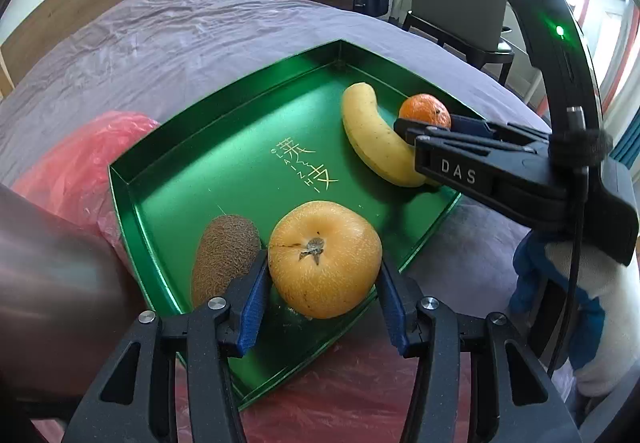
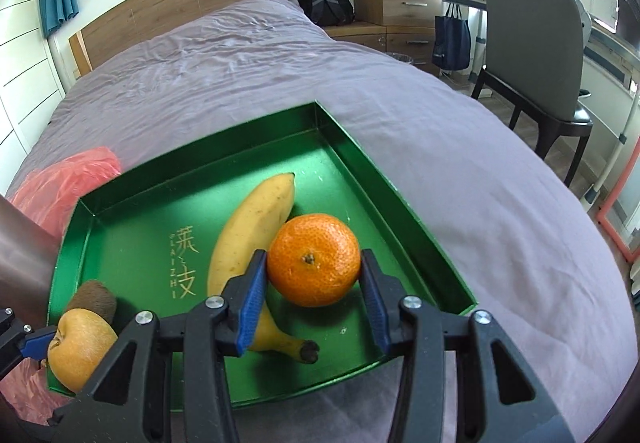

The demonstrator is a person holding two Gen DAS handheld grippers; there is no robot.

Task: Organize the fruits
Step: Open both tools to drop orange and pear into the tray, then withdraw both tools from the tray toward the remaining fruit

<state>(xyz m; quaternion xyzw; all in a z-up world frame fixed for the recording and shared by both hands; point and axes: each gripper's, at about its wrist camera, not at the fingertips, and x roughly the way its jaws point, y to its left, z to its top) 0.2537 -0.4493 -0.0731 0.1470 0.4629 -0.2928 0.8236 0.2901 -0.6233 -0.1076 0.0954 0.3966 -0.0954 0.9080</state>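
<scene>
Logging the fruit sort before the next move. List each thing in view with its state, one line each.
Left gripper: shut on the round yellow-orange pear.
Round yellow-orange pear: held over the tray's near edge.
Right gripper: shut on the small orange tangerine.
Small orange tangerine: held, stem up.
Yellow banana: lying in the tray.
Brown fuzzy kiwi: in the tray.
Shallow green metal tray: open, on the bed.

The tray (image 1: 168, 179) is shiny green with gold writing (image 1: 306, 167) in the middle. The banana (image 2: 248, 227) is yellow with tiny brown dots. The mandarin (image 2: 314, 259) is bright orange. The pear (image 1: 324, 259) is yellow-orange and speckled. The kiwi (image 1: 224, 255) is fuzzy brown. The bedsheet (image 2: 440, 147) is purple, and the plastic bag (image 1: 76, 163) is pink.
</scene>
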